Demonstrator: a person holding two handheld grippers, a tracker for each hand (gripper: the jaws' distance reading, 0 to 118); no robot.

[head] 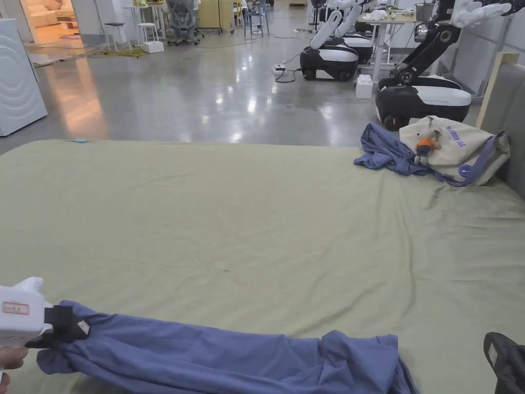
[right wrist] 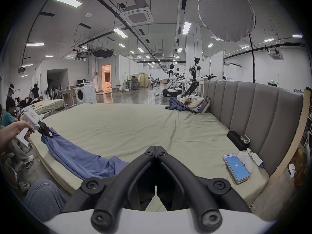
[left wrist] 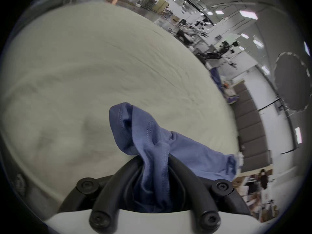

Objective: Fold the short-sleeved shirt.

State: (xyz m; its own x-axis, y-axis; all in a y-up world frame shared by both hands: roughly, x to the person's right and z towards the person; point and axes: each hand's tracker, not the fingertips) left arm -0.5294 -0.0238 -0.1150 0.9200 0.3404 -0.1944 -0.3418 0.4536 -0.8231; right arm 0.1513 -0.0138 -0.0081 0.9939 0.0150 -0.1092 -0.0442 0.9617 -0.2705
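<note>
The blue short-sleeved shirt [head: 220,354] lay bunched in a long, rumpled band along the near edge of the bed [head: 246,215], on the green sheet, not yet spread flat. Its left end was gathered into the left tool [head: 66,323], whose jaws were clamped on a wad of hemmed fabric, seen clearly in the left gripper view where the cloth [left wrist: 152,149] ran between the two black jaws. The right tool [right wrist: 156,149] hovered just above the shirt's other end with its jaws closed together and nothing between them.

The step in hand looked like stretching the shirt out before any fold. To do that well, the right tool would need to open and take the free end at a hem or shoulder seam rather than a loose middle layer, then both should pull apart evenly and drag the cloth up onto the open sheet, so it settles flat.

Farther off, another blue garment [head: 384,151] and a canvas bag [head: 456,149] sat by the headboard [right wrist: 253,107], and a phone [right wrist: 236,168] lay near the right tool.
</note>
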